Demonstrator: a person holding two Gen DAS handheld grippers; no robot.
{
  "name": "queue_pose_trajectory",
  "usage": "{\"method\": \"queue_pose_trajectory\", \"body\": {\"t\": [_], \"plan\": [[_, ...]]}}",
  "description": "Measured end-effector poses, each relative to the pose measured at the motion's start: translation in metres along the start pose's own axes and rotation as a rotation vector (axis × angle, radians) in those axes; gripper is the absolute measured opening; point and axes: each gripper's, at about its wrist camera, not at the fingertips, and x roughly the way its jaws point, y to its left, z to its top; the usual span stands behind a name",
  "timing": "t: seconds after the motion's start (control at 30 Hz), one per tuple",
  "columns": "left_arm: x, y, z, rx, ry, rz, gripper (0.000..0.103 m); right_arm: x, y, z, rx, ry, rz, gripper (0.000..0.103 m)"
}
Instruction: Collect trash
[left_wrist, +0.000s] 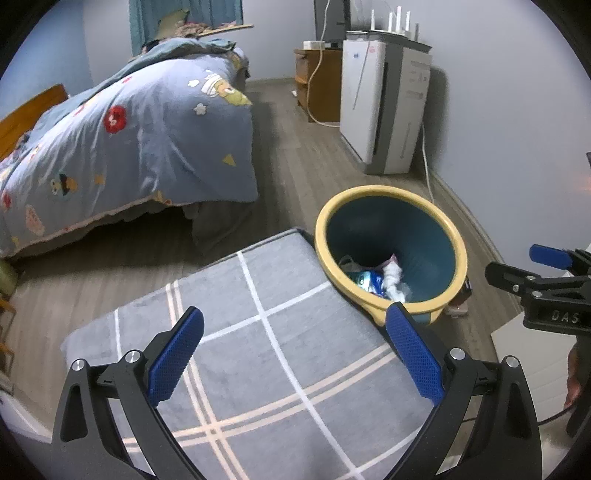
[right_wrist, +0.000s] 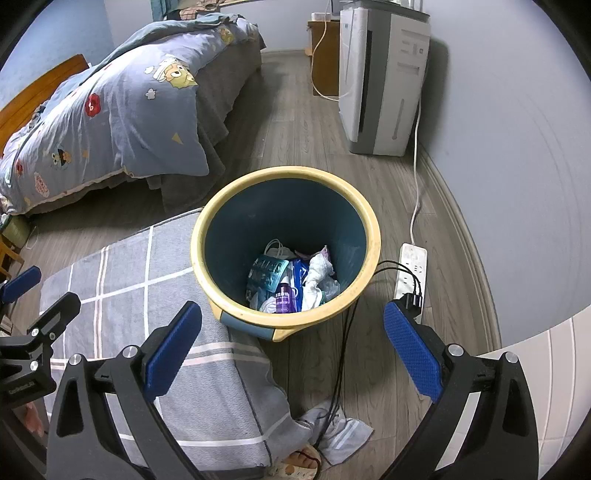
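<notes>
Bedroom floor: the bin (right_wrist: 286, 251) stands beside the grey mattress (right_wrist: 140, 295), trash (right_wrist: 291, 280) inside. Left gripper (left_wrist: 295, 354) above the mattress, right gripper (right_wrist: 291, 350) just above the bin; both jaws apart, empty.

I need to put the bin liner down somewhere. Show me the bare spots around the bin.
Free: the grey checked cushion left of the bin, and the floor between bed and air purifier. Crowded: right of the bin, where the power strip and black cables lie, and the cloth below.
</notes>
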Motion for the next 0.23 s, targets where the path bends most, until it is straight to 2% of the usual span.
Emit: {"method": "queue_pose_trajectory", "body": {"t": [0.23], "plan": [[-0.008,0.013,-0.001,-0.034,-0.009,-0.013,0.098,-0.004,0.009,0.001,-0.005,0.009,0.005,0.097]]}}
